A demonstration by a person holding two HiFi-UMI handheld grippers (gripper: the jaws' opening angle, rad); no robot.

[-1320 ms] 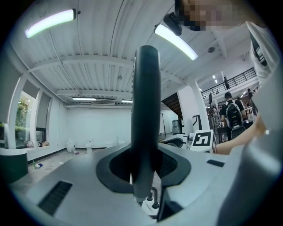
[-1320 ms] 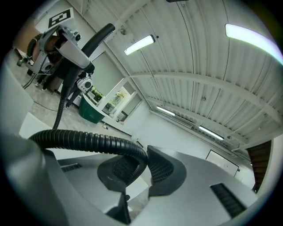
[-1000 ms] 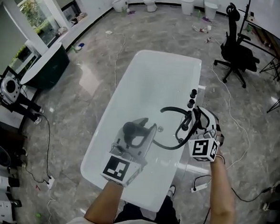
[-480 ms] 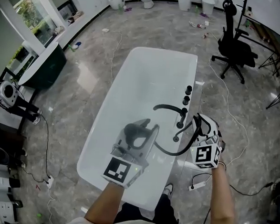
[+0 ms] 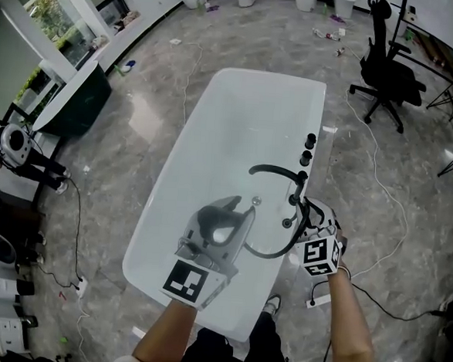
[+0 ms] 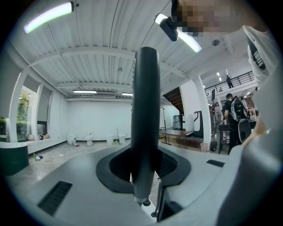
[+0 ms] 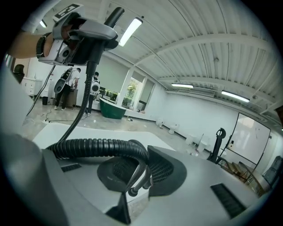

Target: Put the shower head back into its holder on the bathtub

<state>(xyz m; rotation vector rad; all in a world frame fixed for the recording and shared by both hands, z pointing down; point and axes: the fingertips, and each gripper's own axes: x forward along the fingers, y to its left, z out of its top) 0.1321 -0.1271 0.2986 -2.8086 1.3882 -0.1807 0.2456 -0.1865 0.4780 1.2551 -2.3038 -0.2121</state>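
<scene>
Grey marble floor (image 5: 411, 197) surrounds a white bathtub (image 5: 215, 129); over it the left tool (image 5: 226, 213) clenches the shower head (image 6: 146, 114) upright, and the right tool (image 5: 304, 217) clamps its black hose (image 7: 95, 148) beside the tap (image 5: 277, 172).

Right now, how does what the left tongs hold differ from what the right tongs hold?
The shower head handle in the left tongs is smooth; the hose in the right tongs is ribbed. The handle stands straight and upright; the hose bends in a curve. Both are dark and clamped.
</scene>
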